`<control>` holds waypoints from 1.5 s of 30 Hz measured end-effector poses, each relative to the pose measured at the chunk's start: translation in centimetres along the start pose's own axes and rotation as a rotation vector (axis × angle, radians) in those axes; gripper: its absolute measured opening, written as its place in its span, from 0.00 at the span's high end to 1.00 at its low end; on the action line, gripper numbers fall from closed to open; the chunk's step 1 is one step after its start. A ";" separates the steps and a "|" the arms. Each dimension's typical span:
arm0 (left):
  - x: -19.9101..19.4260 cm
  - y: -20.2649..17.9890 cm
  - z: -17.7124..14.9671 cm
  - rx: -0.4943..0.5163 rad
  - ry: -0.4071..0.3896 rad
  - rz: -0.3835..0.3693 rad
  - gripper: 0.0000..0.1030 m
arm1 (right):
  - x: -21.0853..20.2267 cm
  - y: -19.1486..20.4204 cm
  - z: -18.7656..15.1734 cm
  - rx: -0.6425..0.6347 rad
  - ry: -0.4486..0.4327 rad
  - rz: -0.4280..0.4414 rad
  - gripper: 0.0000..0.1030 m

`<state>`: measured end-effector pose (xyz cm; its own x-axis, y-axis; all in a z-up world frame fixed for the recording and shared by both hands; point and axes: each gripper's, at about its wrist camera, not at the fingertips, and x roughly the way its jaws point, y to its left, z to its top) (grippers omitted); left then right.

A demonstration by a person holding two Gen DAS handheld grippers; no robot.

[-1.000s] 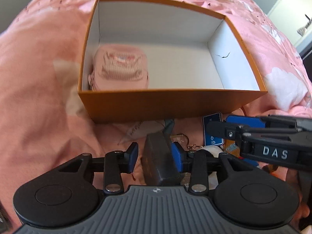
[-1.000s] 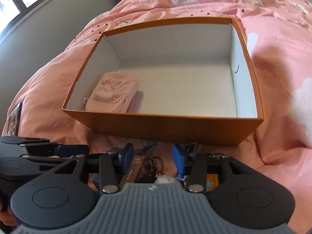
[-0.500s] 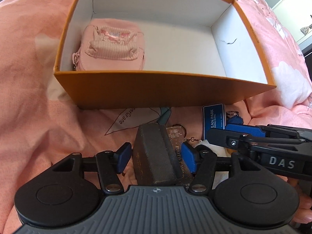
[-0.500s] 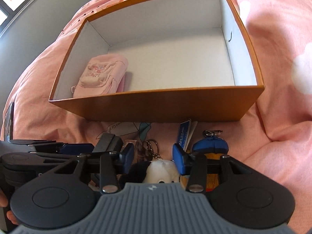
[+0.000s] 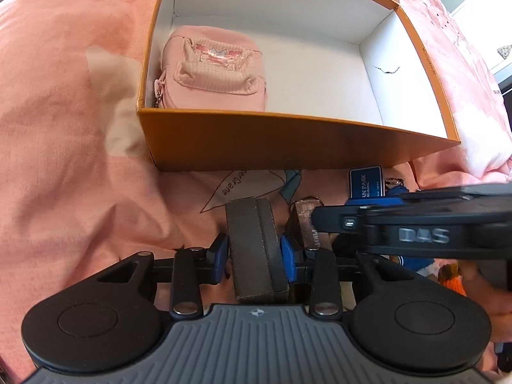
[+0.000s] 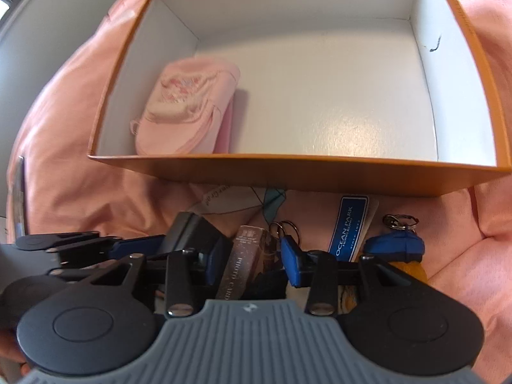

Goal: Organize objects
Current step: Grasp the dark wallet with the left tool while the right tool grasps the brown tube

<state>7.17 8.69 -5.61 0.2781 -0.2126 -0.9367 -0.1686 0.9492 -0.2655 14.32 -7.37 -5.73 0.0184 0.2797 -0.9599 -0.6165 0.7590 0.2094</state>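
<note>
While the orange box (image 5: 288,147) is sitting open on the pink bed cover (image 5: 70,147), a pink pouch (image 5: 214,70) is being kept in its near left corner, close against the left wall and the front wall. In front of the box, a cluster of small things is lying on the cover. The dark case (image 5: 256,249) is being closed on by the left gripper (image 5: 254,252), whose blue fingers (image 5: 220,256) are being pressed against its two long sides. Just beside it, the right gripper (image 6: 252,260) is being held over a brown photo card (image 6: 243,262), which is lying between its fingers; these are being drawn together, but a gap is showing on both sides, so nothing is being clamped. A blue Ocean Park card (image 6: 347,227), a blue keychain (image 6: 395,246) and a ring of keys (image 6: 284,228) are lying near the box's front wall.
</note>
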 end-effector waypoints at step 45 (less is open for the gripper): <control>-4.7 -2.5 -0.6 0.085 -0.187 0.035 0.62 | -4.3 -1.3 -0.4 -0.031 0.023 0.111 0.77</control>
<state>5.74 7.22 -0.66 0.4452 -0.1404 -0.8844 -0.1027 0.9731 -0.2062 14.71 -9.81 -1.97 -0.0691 0.3470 -0.9353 -0.6374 0.7059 0.3089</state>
